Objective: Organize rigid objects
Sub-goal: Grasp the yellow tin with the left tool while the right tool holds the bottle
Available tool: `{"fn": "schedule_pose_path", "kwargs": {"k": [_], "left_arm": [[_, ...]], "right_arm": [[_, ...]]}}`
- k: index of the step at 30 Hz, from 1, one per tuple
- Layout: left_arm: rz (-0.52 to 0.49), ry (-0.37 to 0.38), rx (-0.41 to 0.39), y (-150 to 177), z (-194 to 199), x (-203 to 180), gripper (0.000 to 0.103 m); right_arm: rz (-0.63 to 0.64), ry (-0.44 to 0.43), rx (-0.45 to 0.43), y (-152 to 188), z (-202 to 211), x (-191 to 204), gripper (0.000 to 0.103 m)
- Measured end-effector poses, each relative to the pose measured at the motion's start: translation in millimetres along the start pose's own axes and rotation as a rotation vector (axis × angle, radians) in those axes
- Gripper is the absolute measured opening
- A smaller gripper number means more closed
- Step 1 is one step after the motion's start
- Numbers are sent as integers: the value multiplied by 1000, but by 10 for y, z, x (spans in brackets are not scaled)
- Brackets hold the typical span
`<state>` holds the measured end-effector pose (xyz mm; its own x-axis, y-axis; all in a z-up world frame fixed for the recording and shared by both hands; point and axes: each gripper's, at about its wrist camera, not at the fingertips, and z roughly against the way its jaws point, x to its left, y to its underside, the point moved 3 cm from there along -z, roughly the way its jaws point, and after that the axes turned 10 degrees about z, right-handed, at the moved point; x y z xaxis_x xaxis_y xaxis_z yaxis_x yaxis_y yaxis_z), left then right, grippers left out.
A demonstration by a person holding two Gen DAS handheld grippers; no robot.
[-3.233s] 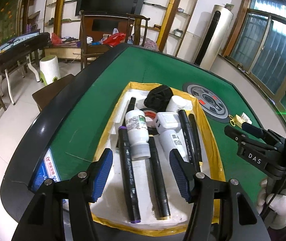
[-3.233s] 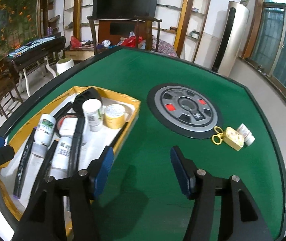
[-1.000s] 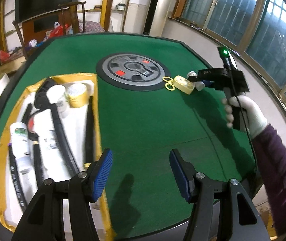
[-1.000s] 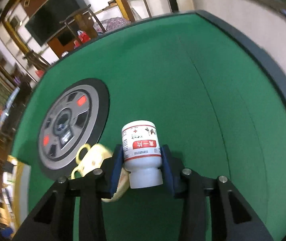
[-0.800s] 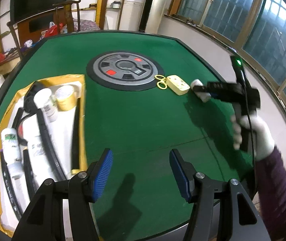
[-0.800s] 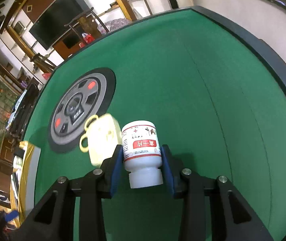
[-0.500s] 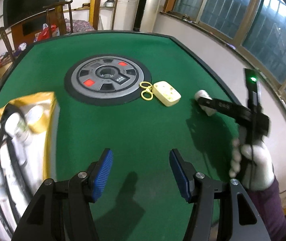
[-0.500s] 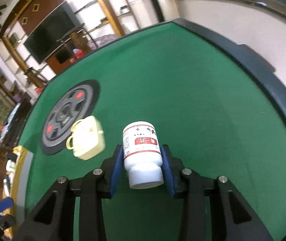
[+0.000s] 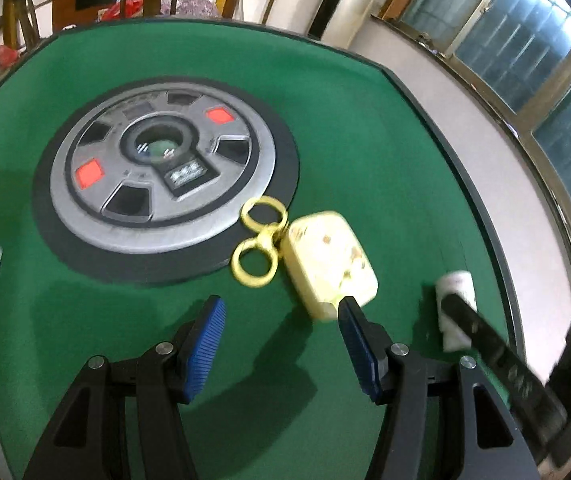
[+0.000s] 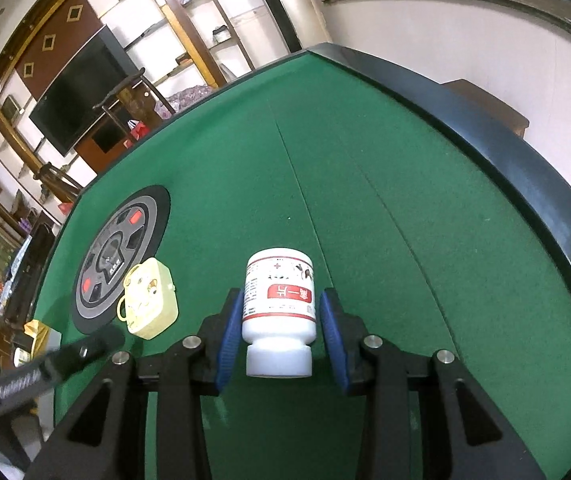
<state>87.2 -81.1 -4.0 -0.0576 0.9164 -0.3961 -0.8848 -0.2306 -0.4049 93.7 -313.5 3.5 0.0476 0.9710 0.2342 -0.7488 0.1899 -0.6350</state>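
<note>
Two items are left loose on the green felt: your right gripper (image 10: 280,328) is clamped on the white bottle (image 10: 279,306), lying cap toward you; your left gripper (image 9: 281,340) hangs half-open and empty, the cream case (image 9: 327,262) just beyond its fingertips, beside the round console (image 9: 161,172)

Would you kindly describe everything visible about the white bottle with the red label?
The white bottle looks like plastic, a squat cylinder with a red-banded printed label and a white cap facing the camera. It lies along the right hand-held gripper, whose blue pads clamp its sides over the green felt table. Whether it touches the felt is unclear.
</note>
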Motion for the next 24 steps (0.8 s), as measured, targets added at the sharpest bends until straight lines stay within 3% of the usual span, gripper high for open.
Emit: {"fn": "schedule_pose_path", "kwargs": {"k": [9, 14, 19, 21, 24], "left_arm": [[-90, -75, -78, -154, -209, -312, 62], [-143, -95, -103, -129, -283, -438, 67], [-250, -133, -147, -33, -345, -544, 68], [-353, -171, -169, 60, -400, -609, 69], [-368, -130, -142, 76, -403, -611, 63]], "right_arm": [[16, 12, 4, -3, -14, 40, 38], [18, 13, 4, -7, -16, 38, 38], [19, 14, 5, 1, -23, 43, 38], [20, 15, 4, 2, -30, 45, 38], [18, 12, 4, 1, -28, 40, 39]]}}
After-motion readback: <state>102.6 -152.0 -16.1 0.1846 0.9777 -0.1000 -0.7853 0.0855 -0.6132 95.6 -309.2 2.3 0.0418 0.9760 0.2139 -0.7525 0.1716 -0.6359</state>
